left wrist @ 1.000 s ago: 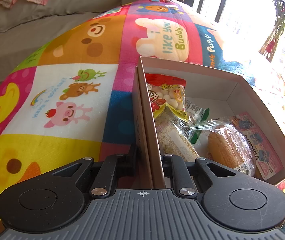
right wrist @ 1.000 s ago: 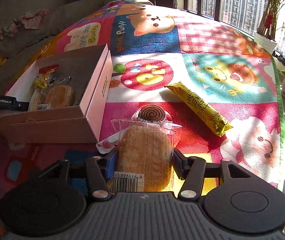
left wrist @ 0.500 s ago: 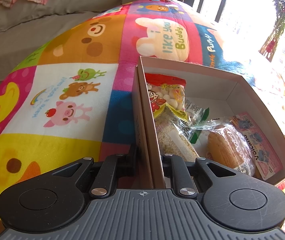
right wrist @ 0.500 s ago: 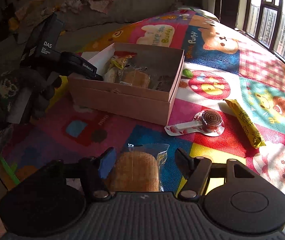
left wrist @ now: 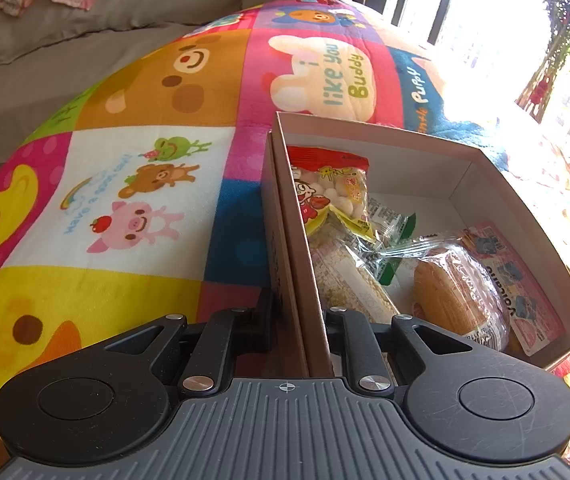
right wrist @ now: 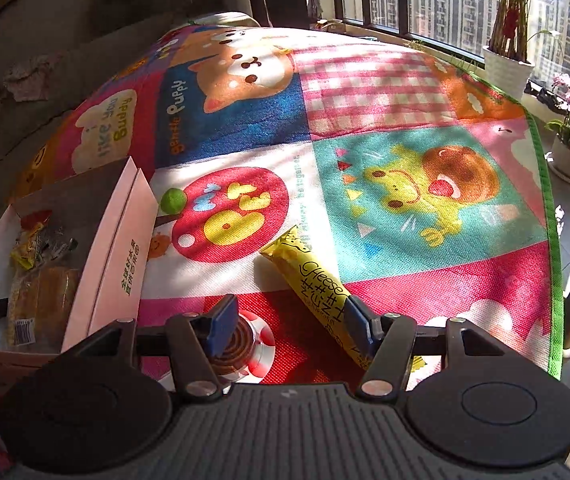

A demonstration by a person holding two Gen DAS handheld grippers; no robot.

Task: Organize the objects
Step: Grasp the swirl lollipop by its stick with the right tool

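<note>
Diagonally on the mat, yellow cheese stick, long axis near-right to far-left.

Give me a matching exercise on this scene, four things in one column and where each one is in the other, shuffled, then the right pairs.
Things:
1. yellow cheese stick packet
2. swirl lollipop
3. wrapped round bread
4. left gripper

Places:
A. inside the cardboard box
B. clamped on the box's near wall
C. on the mat, under the right gripper's left-hand blue pad
D. on the mat, running diagonally under its right-hand blue pad

Pairs: 1-D, 2-C, 3-A, 4-B
</note>
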